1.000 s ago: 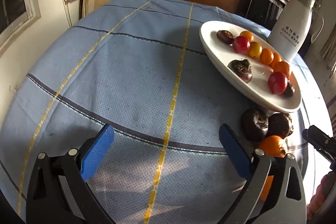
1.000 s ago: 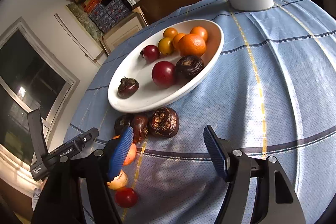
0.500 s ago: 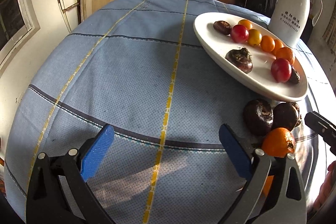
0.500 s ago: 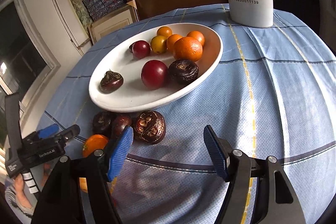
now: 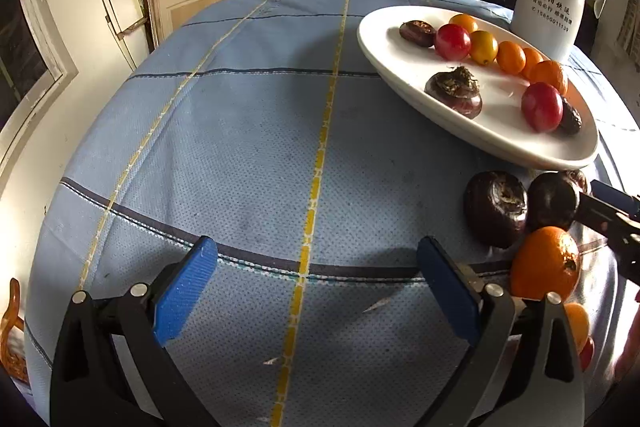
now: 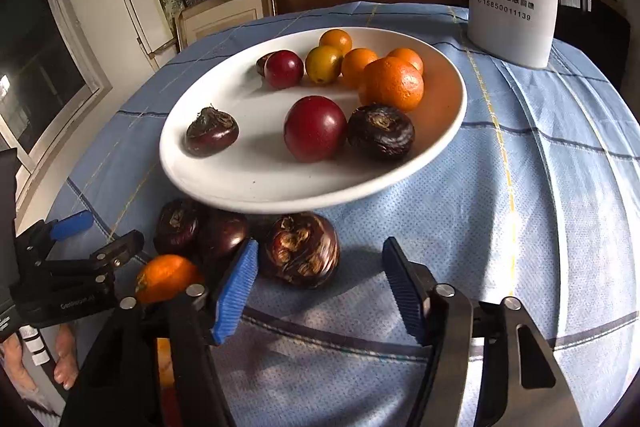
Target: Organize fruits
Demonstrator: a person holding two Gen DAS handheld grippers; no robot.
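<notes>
Fingers (image 6: 236,289) of the right gripper (image 6: 320,287) are wide apart, holding nothing, close around a dark fruit (image 6: 302,254) lying on the table (image 6: 540,227) just beside the white plate (image 6: 224,183). Next, I think: squeeze it gently, then lift it onto the plate. Left gripper (image 5: 316,293) is wide too, holding nothing.

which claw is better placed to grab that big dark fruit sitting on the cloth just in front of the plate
Right. The right claw is open with the dark fruit just ahead of its fingers, near the plate. The left claw faces bare tablecloth, the fruit pile off to its side.
</notes>
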